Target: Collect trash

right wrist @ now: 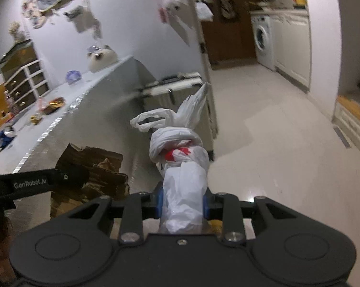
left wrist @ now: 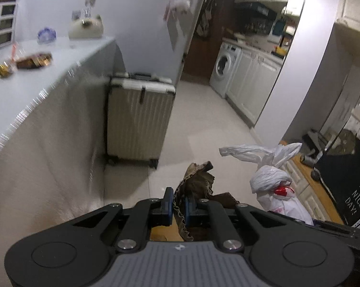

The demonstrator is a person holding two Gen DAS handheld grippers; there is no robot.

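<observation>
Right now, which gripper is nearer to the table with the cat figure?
Left. The left gripper, shut on torn cardboard, is beside the table. The right gripper, shut on a white plastic bag, is beyond it, toward the open floor.

glossy white tile floor (left wrist: 203, 119) | ribbed cream hard-shell suitcase (left wrist: 139, 117) parked on it at 11 o'clock | pale countertop (left wrist: 36, 81) at 10: gold-brown snack wrappers (left wrist: 33, 60), blue glass bowl (left wrist: 46, 35)

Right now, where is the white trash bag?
The white trash bag is pinched in the right gripper, held up over the floor. The left gripper is beside it with brown cardboard, and the suitcase stands behind.
</observation>
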